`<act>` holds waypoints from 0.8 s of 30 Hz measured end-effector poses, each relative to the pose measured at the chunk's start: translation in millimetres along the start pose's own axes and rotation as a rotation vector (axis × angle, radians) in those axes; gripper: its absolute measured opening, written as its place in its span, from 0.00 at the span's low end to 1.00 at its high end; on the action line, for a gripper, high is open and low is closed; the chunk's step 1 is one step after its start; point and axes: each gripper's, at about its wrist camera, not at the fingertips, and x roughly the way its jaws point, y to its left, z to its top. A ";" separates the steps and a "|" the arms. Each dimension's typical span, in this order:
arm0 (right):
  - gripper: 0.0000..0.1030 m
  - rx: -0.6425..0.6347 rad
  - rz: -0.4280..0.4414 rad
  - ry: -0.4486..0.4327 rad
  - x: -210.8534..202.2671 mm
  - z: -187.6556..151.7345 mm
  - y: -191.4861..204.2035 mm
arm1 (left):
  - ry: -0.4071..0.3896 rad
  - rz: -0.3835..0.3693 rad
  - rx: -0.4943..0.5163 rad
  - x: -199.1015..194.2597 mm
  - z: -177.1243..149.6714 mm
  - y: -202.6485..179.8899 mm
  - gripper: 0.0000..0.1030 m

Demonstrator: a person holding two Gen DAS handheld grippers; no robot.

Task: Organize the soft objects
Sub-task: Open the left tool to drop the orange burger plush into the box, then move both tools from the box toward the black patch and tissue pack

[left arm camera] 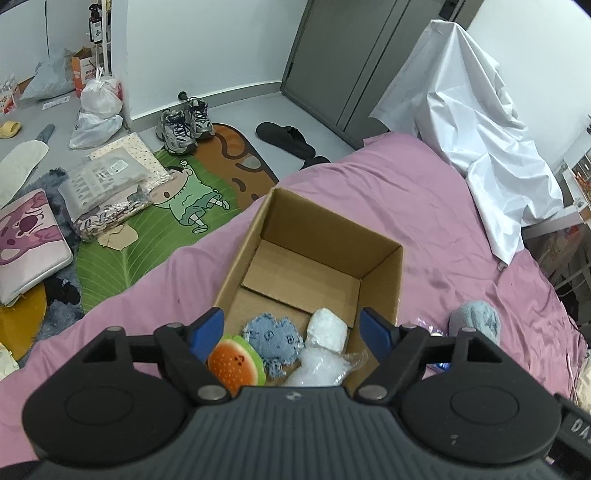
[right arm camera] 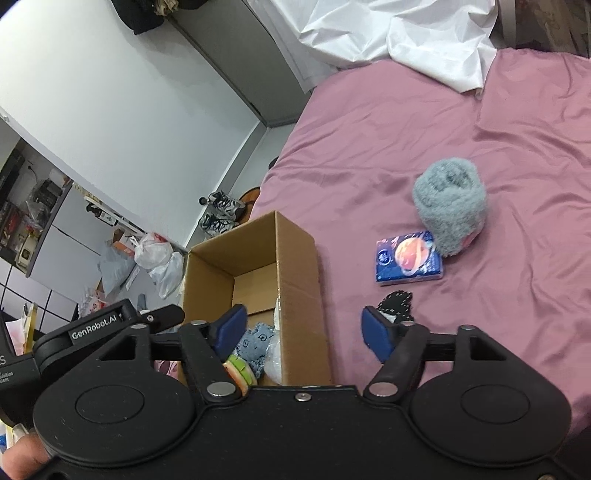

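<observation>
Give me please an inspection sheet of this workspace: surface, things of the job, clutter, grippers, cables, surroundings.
Surface: pink bedsheet, wrinkled, with a white sheet heaped at the far end.
Job's things: open cardboard box on the bed, holding a burger toy, a blue plush and white plastic-wrapped bundles. Fuzzy grey roll, blue packet and small black item lie on the bed outside the box.
Clutter: nothing seen beyond these.
Grippers: left gripper open above the box; right gripper open, over the box's right wall.
Cables: nothing seen.
Surroundings: sneakers, plastic bags, green mat on the floor.
</observation>
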 end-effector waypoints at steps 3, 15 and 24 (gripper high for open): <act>0.83 -0.011 -0.001 -0.020 -8.7 0.9 -3.9 | -0.002 -0.003 0.022 -5.1 -5.4 -6.4 0.77; 1.00 -0.024 0.002 -0.075 -37.0 3.6 -25.0 | -0.026 -0.018 0.062 -30.0 -20.0 -40.4 0.93; 1.00 -0.022 0.013 -0.106 -58.8 2.7 -40.0 | -0.034 -0.012 0.088 -42.5 -32.0 -60.2 0.98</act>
